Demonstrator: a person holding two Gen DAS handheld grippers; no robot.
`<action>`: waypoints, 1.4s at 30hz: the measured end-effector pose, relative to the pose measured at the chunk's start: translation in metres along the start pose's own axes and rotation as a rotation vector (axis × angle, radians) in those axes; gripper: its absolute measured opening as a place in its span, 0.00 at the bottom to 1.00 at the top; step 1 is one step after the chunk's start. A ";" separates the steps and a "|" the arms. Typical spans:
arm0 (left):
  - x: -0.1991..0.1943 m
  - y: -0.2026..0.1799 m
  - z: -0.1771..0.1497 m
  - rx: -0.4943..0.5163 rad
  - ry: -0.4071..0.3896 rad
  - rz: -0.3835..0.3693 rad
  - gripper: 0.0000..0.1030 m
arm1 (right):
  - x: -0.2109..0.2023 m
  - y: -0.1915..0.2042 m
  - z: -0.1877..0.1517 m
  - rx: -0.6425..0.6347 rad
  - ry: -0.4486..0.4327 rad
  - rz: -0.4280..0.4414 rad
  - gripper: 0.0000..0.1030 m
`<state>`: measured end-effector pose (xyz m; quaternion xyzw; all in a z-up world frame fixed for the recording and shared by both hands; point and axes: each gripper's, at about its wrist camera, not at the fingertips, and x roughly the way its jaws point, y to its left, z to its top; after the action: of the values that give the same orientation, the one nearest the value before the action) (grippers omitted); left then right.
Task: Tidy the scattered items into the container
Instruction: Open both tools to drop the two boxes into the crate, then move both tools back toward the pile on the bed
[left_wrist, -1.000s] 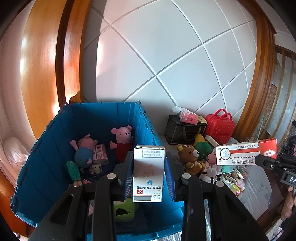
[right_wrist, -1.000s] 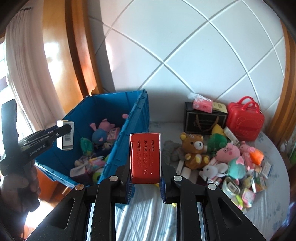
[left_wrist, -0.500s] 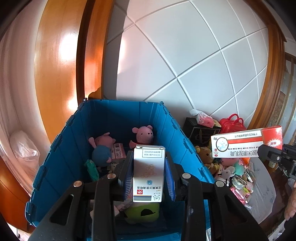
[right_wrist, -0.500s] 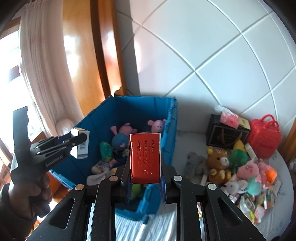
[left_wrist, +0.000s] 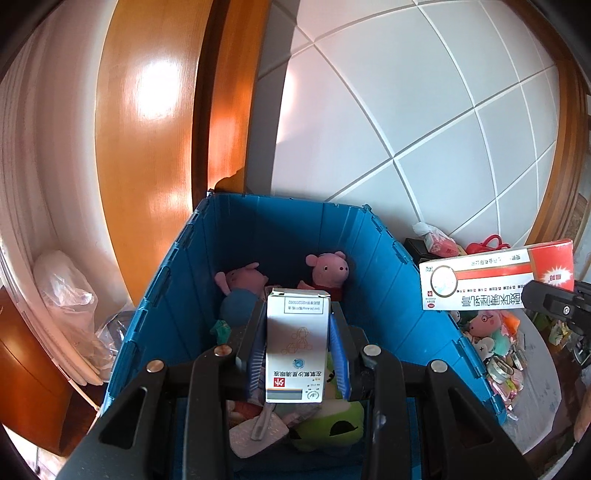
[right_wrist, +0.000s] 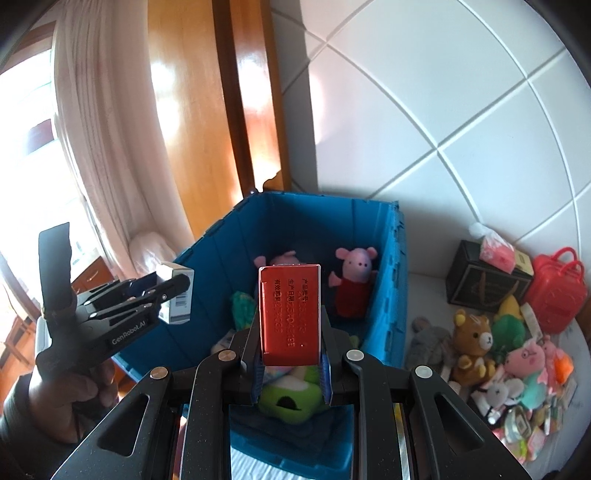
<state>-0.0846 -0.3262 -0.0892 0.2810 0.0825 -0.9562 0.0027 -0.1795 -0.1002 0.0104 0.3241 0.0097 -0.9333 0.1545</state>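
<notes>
A blue crate (left_wrist: 177, 295) (right_wrist: 388, 280) holds two pink pig plush toys (left_wrist: 327, 267) (right_wrist: 352, 269), a green plush (left_wrist: 328, 424) (right_wrist: 291, 395) and small packets. My left gripper (left_wrist: 297, 343) is shut on an upright white medicine box (left_wrist: 297, 354) above the crate's inside. In the right wrist view that gripper (right_wrist: 173, 291) shows at the left, over the crate's left wall. My right gripper (right_wrist: 290, 332) is shut on a red and white box (right_wrist: 290, 314) (left_wrist: 495, 277), held over the crate's near side.
A heap of plush toys (right_wrist: 498, 350), small packets, a red toy suitcase (right_wrist: 554, 288) and a black box (right_wrist: 480, 280) lies on the bed right of the crate. A white panelled headboard (left_wrist: 406, 110) and wooden frame stand behind. A curtain (right_wrist: 99, 147) hangs left.
Both grippers have moved left with their boxes, from beside the toy heap to above the crate. The crate now fills the middle of both views.
</notes>
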 end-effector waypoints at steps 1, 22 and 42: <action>0.002 0.003 0.002 -0.001 0.000 0.002 0.30 | 0.003 0.003 0.002 -0.003 0.000 0.001 0.22; 0.024 0.032 0.021 -0.064 0.000 0.045 1.00 | 0.037 0.021 0.035 -0.036 -0.020 -0.037 0.84; 0.005 -0.006 0.010 -0.031 0.003 0.021 1.00 | 0.003 -0.006 -0.004 0.023 -0.010 -0.034 0.85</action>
<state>-0.0943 -0.3212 -0.0826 0.2832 0.0943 -0.9543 0.0171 -0.1814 -0.0954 0.0050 0.3208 0.0037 -0.9375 0.1347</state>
